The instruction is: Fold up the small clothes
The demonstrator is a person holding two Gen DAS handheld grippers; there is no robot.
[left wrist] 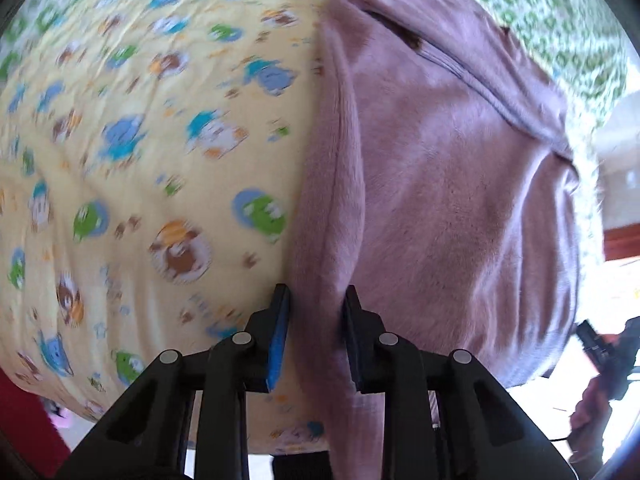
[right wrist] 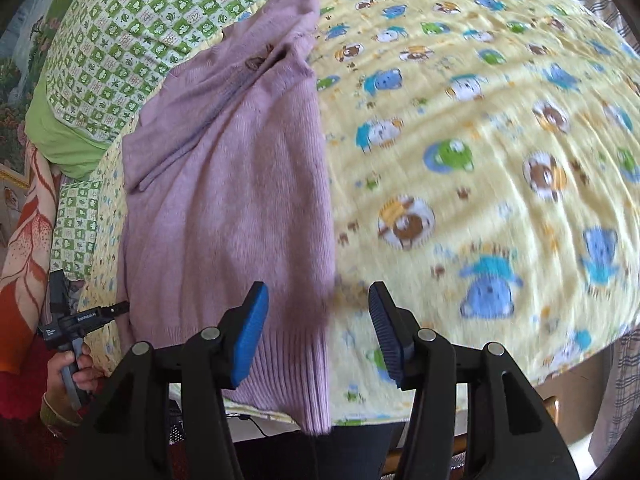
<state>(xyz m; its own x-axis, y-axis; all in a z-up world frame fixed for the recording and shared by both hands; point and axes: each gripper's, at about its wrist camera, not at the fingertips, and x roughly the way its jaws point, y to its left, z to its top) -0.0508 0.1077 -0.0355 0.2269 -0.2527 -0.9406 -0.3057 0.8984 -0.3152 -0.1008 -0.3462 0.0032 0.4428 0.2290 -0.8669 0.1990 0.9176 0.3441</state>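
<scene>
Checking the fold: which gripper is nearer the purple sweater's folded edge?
Left. The left gripper straddles the folded edge of the purple sweater; the right gripper hovers open above its ribbed hem, touching nothing.

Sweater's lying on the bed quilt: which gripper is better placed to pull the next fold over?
Left, probably. The left gripper already has a ridge of the lilac sweater between its fingers. The right gripper stands open above the sweater's edge and the cartoon quilt, gripping nothing.

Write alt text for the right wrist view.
An open right claw hovers over the ribbed hem of a lilac knit sweater lying on a yellow animal-print bedsheet. At far left, a hand holds the other claw's handle.
</scene>
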